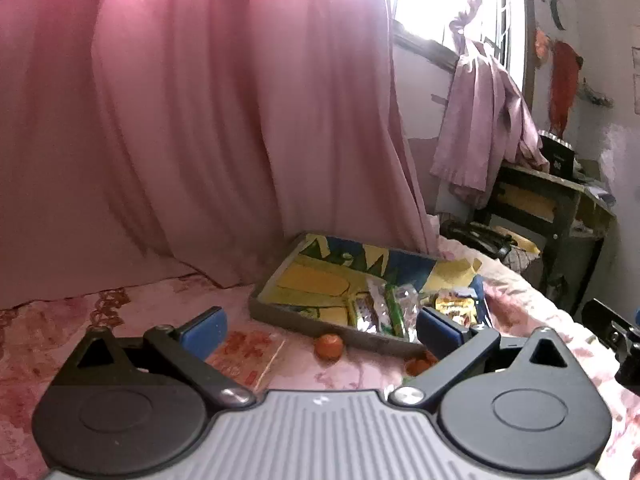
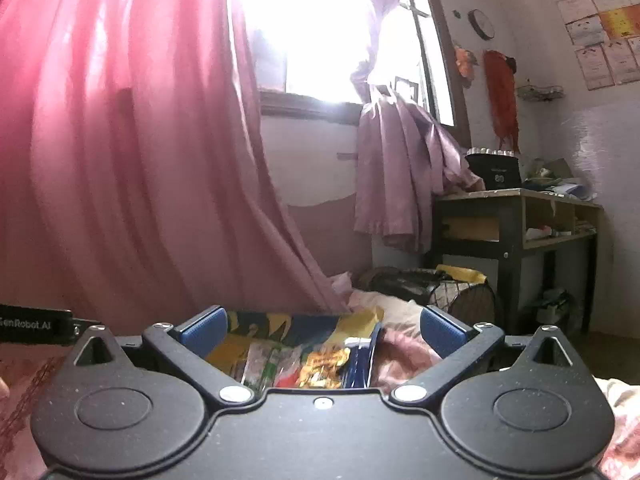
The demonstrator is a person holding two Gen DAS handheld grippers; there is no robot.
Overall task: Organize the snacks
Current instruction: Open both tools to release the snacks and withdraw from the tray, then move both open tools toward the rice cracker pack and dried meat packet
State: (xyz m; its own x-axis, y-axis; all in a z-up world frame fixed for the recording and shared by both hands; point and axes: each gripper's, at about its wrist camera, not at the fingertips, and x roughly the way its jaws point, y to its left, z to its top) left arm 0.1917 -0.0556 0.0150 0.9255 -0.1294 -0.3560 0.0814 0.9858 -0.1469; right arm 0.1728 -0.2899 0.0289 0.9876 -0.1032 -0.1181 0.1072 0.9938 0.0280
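In the left wrist view a grey tray (image 1: 280,312) with a yellow and blue lining lies on the pink bedspread. Several snack packets (image 1: 380,312) and a yellow packet (image 1: 456,306) sit in its right end. Two small orange round snacks (image 1: 329,346) (image 1: 418,364) lie on the bed in front of the tray, and a flat red-printed packet (image 1: 248,354) lies to their left. My left gripper (image 1: 322,322) is open and empty, short of the tray. In the right wrist view my right gripper (image 2: 324,326) is open and empty, with the tray (image 2: 256,326) and its packets (image 2: 320,364) beyond it.
A pink curtain (image 1: 200,120) hangs behind the bed. A dark desk (image 2: 516,216) with clutter stands at the right, with a black bag (image 2: 400,280) and a wire basket (image 2: 464,296) by the bed's far edge. The other gripper's body shows at the right edge (image 1: 616,332).
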